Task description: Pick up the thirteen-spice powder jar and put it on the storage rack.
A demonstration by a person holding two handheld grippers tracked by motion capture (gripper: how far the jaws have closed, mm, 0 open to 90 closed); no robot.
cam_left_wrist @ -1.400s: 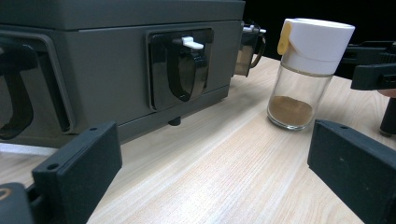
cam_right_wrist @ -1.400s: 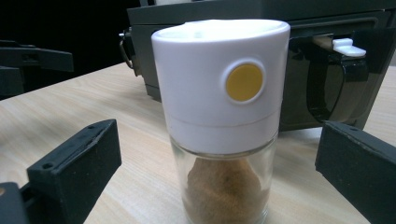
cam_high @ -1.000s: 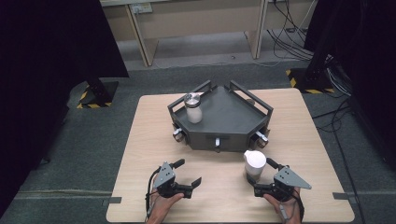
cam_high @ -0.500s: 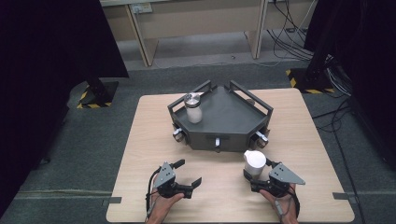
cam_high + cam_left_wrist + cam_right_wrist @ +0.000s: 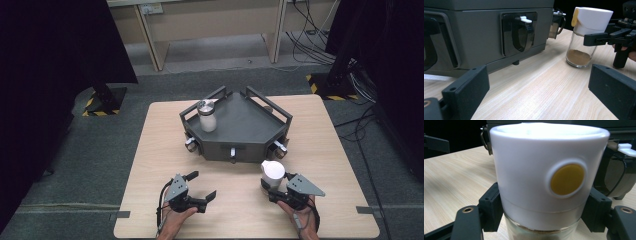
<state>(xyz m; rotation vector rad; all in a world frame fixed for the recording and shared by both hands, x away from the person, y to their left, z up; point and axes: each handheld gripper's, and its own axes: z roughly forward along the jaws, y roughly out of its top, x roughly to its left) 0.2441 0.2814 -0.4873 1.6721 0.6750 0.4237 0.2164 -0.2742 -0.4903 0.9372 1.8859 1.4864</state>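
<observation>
Between the right gripper's [image 5: 272,191] 2 jaws stands the white-capped spice jar [image 5: 272,173], clamped just under its cap, base seemingly on the table [image 5: 150,165]. Left gripper [image 5: 202,187] gapes empty beside it. Risk: a grip that high lets the glass swing, or knock the grey rack [image 5: 235,130] ahead.

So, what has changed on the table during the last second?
The right gripper slid left with the white-capped jar, its jaws around the glass below the cap. The left gripper stayed open in place. The second jar and the grey tray did not move.
</observation>
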